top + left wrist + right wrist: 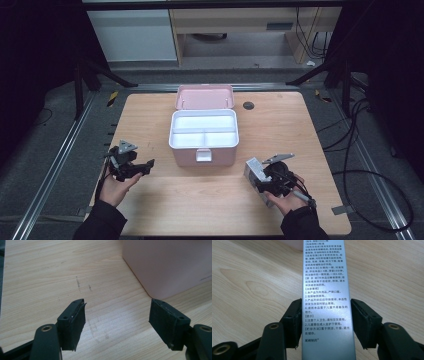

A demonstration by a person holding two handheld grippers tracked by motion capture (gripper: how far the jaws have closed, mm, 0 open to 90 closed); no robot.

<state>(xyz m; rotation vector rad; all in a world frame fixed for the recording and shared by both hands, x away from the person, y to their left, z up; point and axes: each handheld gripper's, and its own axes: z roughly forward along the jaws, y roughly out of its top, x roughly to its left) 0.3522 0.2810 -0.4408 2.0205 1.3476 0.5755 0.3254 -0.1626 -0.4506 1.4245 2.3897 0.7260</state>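
Observation:
A pink storage box (203, 150) stands mid-table with its lid (205, 97) swung open toward the back. Its white inner tray (204, 121) is split into compartments that look bare. In the right gripper view, a slim silver carton (327, 277) printed with small text lies lengthwise between the jaws of my right gripper (325, 312). That gripper (261, 181) is shut on the carton (252, 169) at the front right, just off the box's corner. My left gripper (145, 167) is open at the front left, over bare wood. Its jaws (117, 307) point at the pink box's corner (170, 265).
The wooden table (150, 210) has a dark round grommet (248, 105) at the back right. Cables (360, 165) trail over the floor to the right. Metal rails and dark stands flank the table.

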